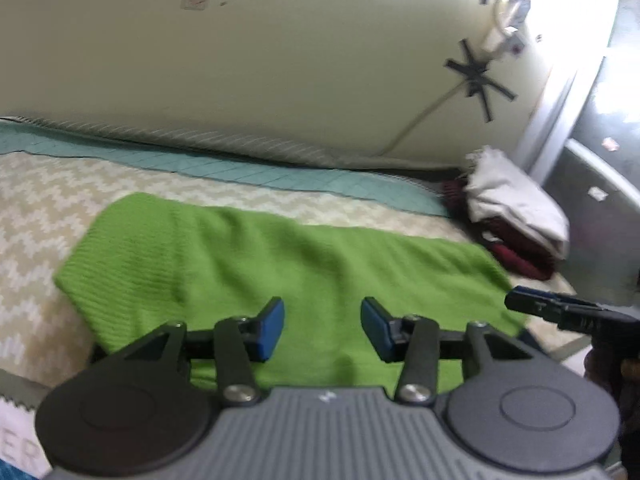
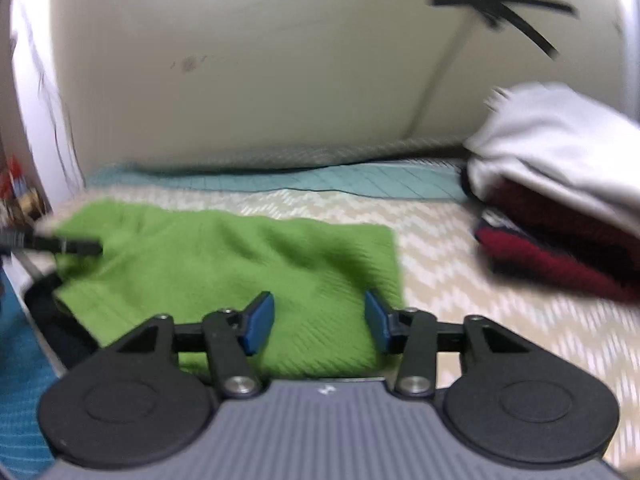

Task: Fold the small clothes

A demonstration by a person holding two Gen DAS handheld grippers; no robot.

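A green ribbed knit garment (image 1: 256,264) lies spread on the zigzag-patterned bed cover (image 1: 36,208). It also shows in the right wrist view (image 2: 224,264). My left gripper (image 1: 322,328) is open and empty, just above the garment's near edge. My right gripper (image 2: 319,322) is open and empty over the garment's near right corner. The right gripper's tip shows at the right of the left wrist view (image 1: 532,302). The left gripper's tip shows at the left of the right wrist view (image 2: 80,246).
A stack of folded clothes, white (image 1: 516,200) over dark red (image 1: 516,256), sits at the bed's right end; it also shows in the right wrist view (image 2: 560,200). A teal quilt strip (image 1: 248,168) runs along the cream wall (image 1: 280,60).
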